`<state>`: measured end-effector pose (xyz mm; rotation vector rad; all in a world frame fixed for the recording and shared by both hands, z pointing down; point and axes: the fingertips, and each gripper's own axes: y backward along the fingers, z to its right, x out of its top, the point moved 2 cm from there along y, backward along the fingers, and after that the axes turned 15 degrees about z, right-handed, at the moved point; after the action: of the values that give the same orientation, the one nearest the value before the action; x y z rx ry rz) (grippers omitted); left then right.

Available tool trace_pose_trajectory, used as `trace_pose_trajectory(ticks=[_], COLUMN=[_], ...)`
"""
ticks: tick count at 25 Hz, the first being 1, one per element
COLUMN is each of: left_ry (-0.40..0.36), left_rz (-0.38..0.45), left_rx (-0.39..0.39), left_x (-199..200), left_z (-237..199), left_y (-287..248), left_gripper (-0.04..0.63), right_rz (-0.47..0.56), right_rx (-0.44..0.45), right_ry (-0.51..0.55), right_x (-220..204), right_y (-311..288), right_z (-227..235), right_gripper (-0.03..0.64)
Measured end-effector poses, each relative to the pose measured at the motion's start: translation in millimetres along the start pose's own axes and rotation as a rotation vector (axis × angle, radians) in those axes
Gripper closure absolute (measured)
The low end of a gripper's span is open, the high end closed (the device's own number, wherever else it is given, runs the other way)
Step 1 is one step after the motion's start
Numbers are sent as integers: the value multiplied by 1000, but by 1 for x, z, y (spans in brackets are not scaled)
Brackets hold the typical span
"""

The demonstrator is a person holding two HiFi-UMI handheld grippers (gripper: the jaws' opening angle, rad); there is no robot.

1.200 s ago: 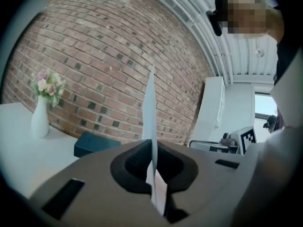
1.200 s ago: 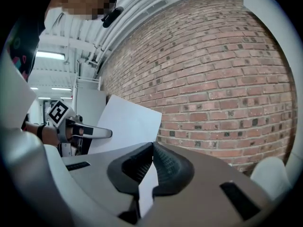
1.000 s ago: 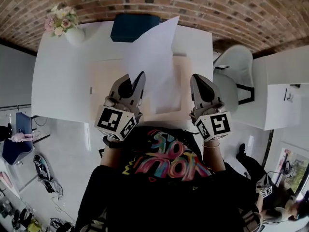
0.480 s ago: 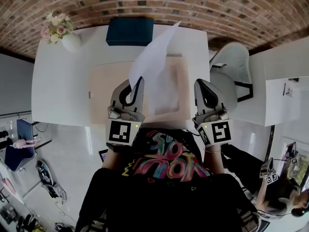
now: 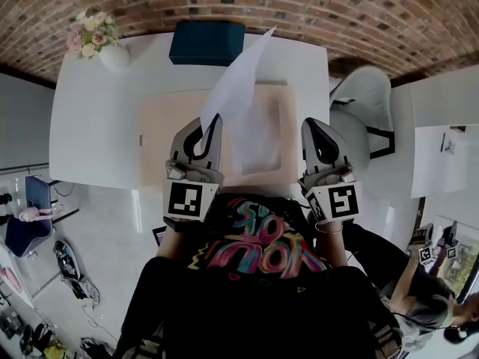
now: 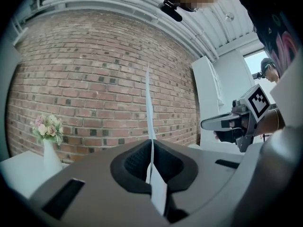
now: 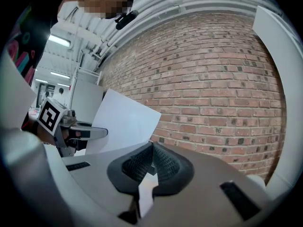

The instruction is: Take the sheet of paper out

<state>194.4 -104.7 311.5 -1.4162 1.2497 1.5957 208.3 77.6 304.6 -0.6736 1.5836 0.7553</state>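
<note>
Sheet of paper (image 5: 239, 73): already out, hanging clear above counter (image 5: 97, 126); left tongs (image 6: 151, 142) pinching its edge; right tongs (image 7: 151, 145) pressing together, empty.

Head view overhead; 2 others face brick wall (image 6: 94, 79).

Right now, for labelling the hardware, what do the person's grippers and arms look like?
The left gripper and right gripper are grey shells tapering to a point, with black ribbed pads inside. Each carries a white cube printed with black square markers. No cables show. The person wears a dark shirt with a colourful print.
</note>
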Motion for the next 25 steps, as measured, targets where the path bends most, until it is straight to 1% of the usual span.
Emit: trace_pose_trajectory(ticks=[9,14,25], left_ry=[0,2,-1], left_rz=[-5,-6,-9], left_rx=[27,39,52], left_x=[-1,0,-3], left_z=[-13,-16,-21], left_y=[2,4,6], left_gripper=[572,572,572], right_rz=[-8,-22,-18], right_rx=[22,19,31], right_ry=[-5,-14,-21], right_x=[-2,-5,-8], right_y=[-9,-9,-13], right_z=[-8,-9,-14], right_gripper=[598,599,599])
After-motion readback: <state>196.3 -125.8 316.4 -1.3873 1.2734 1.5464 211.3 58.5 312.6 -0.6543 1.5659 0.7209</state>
